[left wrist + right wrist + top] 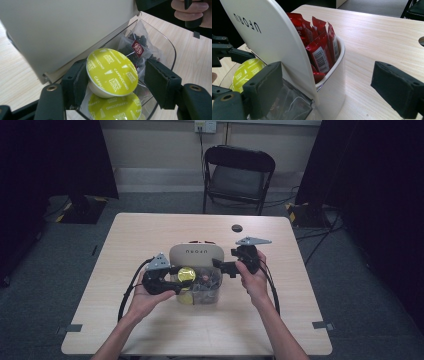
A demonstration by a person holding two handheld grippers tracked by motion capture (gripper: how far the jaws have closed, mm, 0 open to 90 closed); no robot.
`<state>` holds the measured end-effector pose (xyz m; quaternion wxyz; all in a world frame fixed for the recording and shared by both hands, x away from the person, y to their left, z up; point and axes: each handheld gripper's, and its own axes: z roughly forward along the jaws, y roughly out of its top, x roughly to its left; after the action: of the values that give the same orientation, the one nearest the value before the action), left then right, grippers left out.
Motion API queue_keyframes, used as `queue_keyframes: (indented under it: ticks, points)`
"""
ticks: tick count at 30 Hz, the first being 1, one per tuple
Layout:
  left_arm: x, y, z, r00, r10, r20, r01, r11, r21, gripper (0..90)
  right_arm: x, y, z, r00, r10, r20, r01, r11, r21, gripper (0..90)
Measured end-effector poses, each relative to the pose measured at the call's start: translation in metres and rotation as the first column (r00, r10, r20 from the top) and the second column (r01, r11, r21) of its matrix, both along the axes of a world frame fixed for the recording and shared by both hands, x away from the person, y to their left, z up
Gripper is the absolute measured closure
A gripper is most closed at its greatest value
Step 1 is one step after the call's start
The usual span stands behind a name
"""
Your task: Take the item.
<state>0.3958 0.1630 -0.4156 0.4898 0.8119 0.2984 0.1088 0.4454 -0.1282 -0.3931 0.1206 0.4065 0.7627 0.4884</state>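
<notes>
I hold a hand-held gripper in each hand over the tabletop (150, 330). My left hand-held gripper (113, 80) has a yellow cappuccino capsule (111, 71) sitting between its jaws, tilted so its printed foil lid faces up toward me. The jaw on one side lies against the capsule's edge, while the other jaw stands just clear of it, so the jaws are narrow but not clamped. Directly beneath that capsule, a second yellow capsule (115, 108) lies in the clear plastic compartment (170, 50) of the organizer. Beyond my left jaws, inside the same clear compartment, rests a see-through tea sachet (138, 47) with a small dark red label. Above and to the side of the held capsule rises the organizer's white lid (62, 30), swung open.

My right hand-held gripper (327, 87) is spread wide and holds nothing. One of its jaws sits just beside the raised white lid; the other hovers over bare tabletop, well apart from the first. Between them, ahead of the jaws, stands the white rear compartment (337, 82), packed with upright red sachets (319, 47). From the high view, the organizer (196, 254) sits between my two hand-held grippers, and a black folding chair (237, 175) stands past the far edge of the tabletop.
</notes>
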Motion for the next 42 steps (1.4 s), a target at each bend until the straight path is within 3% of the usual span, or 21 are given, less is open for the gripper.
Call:
queue_keyframes:
  ticks: [20, 23, 42]
  points:
    - [0.003, -0.012, -0.006, 0.9997, -0.024, -0.011, 0.024, 0.9997, 0.009, 37.1, 0.000, 0.000, 0.000, 1.0000, 0.000, 0.001, 0.000, 1.000, -0.002, 10.1]
    - [0.002, -0.015, -0.008, 0.9996, -0.018, -0.019, 0.019, 0.9993, 0.031, 37.6, -0.001, 0.001, 0.000, 1.0000, -0.005, 0.002, 0.005, 1.000, -0.005, 10.1]
    - [-0.001, -0.008, 0.000, 0.9997, -0.025, -0.005, 0.025, 0.9996, -0.014, 39.3, 0.000, 0.001, -0.002, 1.0000, 0.001, -0.005, -0.001, 1.000, -0.005, 10.1]
